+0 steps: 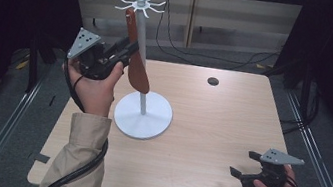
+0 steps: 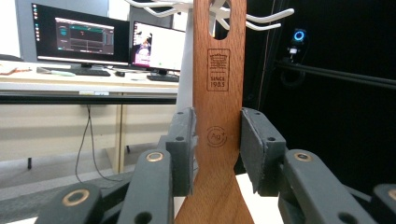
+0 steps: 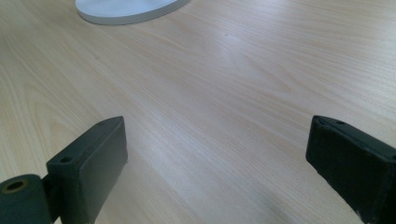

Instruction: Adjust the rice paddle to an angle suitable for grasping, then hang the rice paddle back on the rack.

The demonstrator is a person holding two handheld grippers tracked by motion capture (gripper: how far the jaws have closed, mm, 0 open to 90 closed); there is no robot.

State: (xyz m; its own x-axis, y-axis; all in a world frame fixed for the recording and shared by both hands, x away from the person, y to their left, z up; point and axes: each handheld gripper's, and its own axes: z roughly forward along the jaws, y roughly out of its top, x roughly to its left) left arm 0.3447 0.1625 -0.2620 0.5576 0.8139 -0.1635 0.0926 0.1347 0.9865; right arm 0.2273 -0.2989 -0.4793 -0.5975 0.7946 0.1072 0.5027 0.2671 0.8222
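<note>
A brown wooden spatula stands upright beside the pole of a white hook stand, with its blade down. Its holed handle end reaches up among the stand's white hooks. My left gripper is raised at the stand's left and shut on the spatula's handle. In the left gripper view both pads press the flat handle, left gripper, and I cannot tell whether a hook passes through the hole. My right gripper rests low over the table's front right, open with nothing between its jaws, right gripper.
The light wooden table carries a small dark round cap at the back right. The stand's round base edge lies ahead of the right gripper. Cables trail on the floor behind the table. Monitors stand on a desk beyond.
</note>
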